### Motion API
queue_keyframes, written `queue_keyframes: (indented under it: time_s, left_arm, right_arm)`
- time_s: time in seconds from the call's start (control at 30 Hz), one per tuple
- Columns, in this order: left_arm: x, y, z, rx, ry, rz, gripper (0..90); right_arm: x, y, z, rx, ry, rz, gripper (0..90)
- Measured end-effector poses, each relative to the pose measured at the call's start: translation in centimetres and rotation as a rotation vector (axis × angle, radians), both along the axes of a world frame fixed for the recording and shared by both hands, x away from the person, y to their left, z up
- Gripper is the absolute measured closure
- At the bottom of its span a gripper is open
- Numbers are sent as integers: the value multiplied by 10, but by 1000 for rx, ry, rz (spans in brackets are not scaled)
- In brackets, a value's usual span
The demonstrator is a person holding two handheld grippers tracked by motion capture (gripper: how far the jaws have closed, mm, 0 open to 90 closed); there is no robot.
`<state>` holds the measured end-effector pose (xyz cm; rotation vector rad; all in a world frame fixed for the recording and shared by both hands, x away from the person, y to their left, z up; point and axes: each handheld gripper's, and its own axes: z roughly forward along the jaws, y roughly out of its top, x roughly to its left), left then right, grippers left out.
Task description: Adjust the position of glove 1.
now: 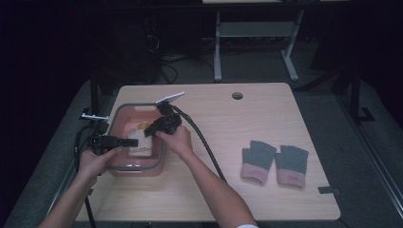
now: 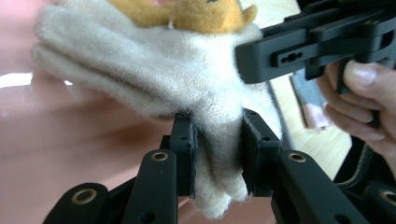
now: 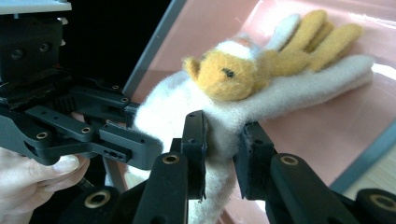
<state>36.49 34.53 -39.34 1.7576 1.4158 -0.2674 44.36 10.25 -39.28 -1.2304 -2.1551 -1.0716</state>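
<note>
Left claw [image 2: 217,154] pinches white glove [image 2: 154,79] (no readable label).

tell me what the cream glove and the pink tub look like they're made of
Cream glove: likely knitted wool or fleece, matte, with a fuzzy nap and loose fibres at its edges; its orange animal patch looks like felt. Pink tub: probably moulded plastic, smooth and glossy, given the reflections on its wall; its grey rim looks matte.

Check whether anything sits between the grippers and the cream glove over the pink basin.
Nothing visible does. The left gripper already pinches the cream glove, and the right gripper's jaws straddle its cuff. Below lies only the pink basin.
</note>
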Motion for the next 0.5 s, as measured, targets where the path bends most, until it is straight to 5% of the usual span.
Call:
queue_keyframes:
  time_s: [0.5]
  left_arm:
    - [-2,-5,-11,142,38,-6,684]
  right_arm:
    - [-3,-8,6,-29,-23,-15,710]
